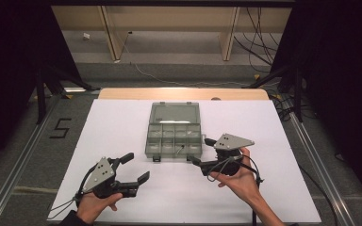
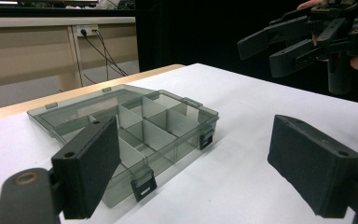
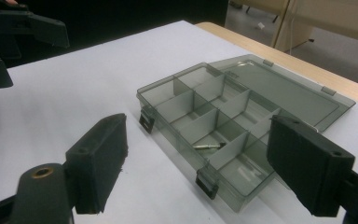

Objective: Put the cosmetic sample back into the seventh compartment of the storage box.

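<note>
One open compartment box [image 1: 174, 129], one small metal pin [image 3: 208, 145] inside it, and two claws.

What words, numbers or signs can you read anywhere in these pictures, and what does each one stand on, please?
"5" — a black figure marked on the grey floor, left of the table in the high view.
No other text is readable: the clear compartment box and both grippers carry no legible label.
</note>
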`<state>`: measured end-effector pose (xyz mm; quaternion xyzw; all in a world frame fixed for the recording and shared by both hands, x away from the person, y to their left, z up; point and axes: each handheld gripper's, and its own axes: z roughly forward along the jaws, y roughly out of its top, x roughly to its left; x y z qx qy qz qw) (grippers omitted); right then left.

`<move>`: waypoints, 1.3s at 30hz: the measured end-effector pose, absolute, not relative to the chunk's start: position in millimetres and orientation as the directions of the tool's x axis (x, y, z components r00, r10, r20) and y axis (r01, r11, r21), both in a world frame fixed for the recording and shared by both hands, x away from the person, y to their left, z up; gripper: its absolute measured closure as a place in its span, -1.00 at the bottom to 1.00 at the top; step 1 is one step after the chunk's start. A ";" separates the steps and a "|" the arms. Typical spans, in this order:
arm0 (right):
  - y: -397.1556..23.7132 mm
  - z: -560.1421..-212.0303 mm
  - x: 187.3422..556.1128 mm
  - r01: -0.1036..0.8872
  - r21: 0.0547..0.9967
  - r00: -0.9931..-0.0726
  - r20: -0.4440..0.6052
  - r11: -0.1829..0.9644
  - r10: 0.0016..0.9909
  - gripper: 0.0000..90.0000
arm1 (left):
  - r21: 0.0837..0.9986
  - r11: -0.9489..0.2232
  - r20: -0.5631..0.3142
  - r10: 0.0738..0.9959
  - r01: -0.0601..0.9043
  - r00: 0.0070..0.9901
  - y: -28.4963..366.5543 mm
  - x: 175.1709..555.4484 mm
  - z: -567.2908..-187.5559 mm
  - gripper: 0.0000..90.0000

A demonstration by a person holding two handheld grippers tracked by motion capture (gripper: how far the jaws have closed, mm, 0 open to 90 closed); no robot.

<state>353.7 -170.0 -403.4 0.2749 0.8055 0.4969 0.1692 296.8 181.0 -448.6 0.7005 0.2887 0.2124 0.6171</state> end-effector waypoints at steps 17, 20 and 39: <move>-190.5 -407.5 337.8 0.298 0.915 -0.776 0.068 0.270 0.627 -0.55 | 0.987 -0.070 -0.060 0.668 0.143 0.742 181.0 296.6 -448.5 -0.65; -195.2 -407.8 334.4 0.298 0.917 -0.769 0.065 0.266 0.637 -0.56 | 0.987 -0.071 -0.060 0.669 0.144 0.741 181.2 296.8 -448.7 -0.65; -211.1 -414.2 316.9 0.305 0.926 -0.756 0.095 0.221 0.648 -0.61 | 0.987 -0.078 -0.055 0.669 0.144 0.742 180.8 296.8 -448.9 -0.65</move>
